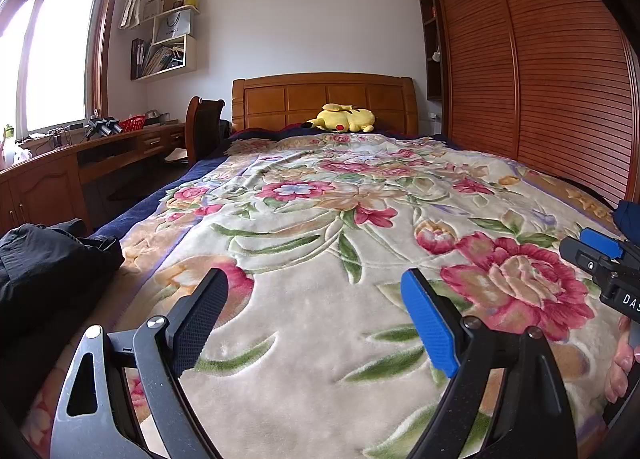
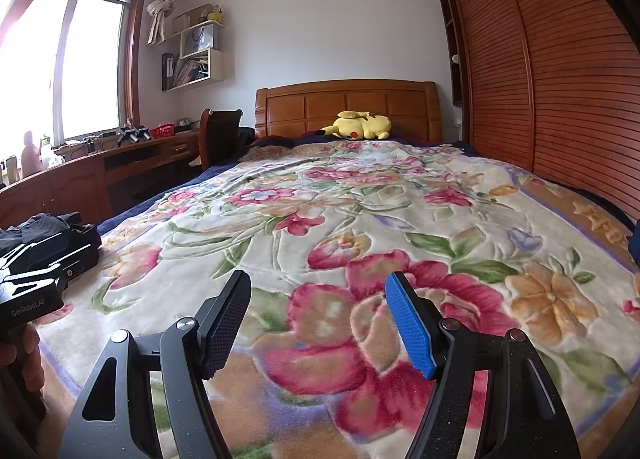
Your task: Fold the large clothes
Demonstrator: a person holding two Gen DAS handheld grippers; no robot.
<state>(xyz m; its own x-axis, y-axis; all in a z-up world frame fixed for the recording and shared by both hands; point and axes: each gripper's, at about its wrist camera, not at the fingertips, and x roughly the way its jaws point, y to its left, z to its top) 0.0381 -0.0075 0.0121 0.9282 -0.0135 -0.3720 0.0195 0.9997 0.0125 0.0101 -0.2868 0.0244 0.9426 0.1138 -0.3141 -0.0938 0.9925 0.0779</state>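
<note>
Both your left gripper and right gripper hover open, empty; the black garment at nine o'clock could bunch if grabbed mid-heap.

- A bed under a flowered blanket fills the room, with a wooden headboard against a white wall.
- Slatted wooden wardrobe doors line the right side.
- A bright window lights a wooden desk on the left.
- White shelves hang above; a chair stands beside the bed.
</note>
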